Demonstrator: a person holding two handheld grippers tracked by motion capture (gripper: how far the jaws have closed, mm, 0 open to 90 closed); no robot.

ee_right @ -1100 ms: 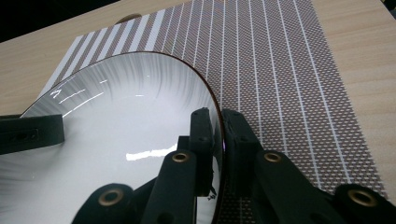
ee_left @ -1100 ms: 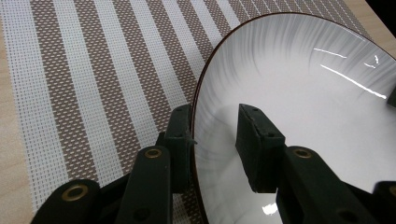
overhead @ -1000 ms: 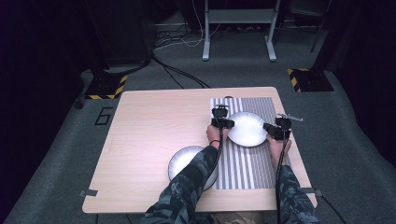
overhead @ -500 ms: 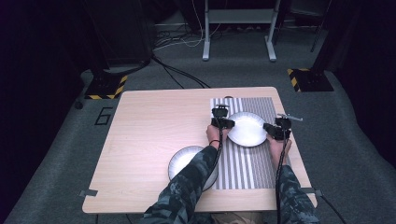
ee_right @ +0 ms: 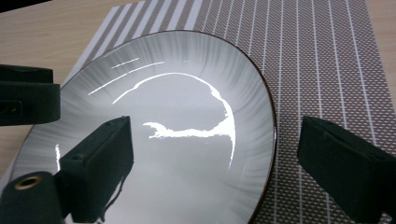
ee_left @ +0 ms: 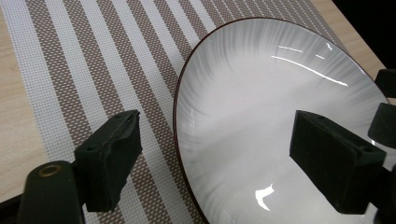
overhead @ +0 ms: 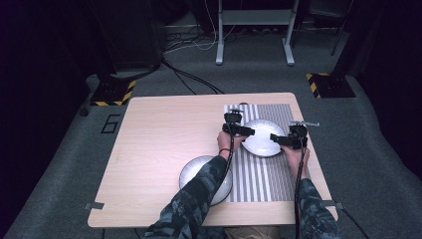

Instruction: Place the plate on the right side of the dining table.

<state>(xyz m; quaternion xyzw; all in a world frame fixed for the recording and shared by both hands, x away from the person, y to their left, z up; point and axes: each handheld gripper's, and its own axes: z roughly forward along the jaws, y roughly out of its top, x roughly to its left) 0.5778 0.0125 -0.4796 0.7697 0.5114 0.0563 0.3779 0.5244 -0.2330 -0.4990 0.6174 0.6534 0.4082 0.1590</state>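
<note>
White plate point(overhead: 262, 138) rests flat on striped placemat point(overhead: 259, 174). Left claw point(overhead: 247, 131) and right claw point(overhead: 276, 139) just opened, straddling opposite rims, released. Withdraw both outward level; avoid nudging plate.

Light wooden table point(overhead: 164, 149) — a striped placemat point(overhead: 263, 177) at its right, a grey plate point(overhead: 191, 172) directly on the wood.

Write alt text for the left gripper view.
A white plate with a dark rim lies on a brown-and-white striped placemat. The left gripper straddles its rim, jaws just opened and clear of it, one over the mat, one over the plate.
</note>
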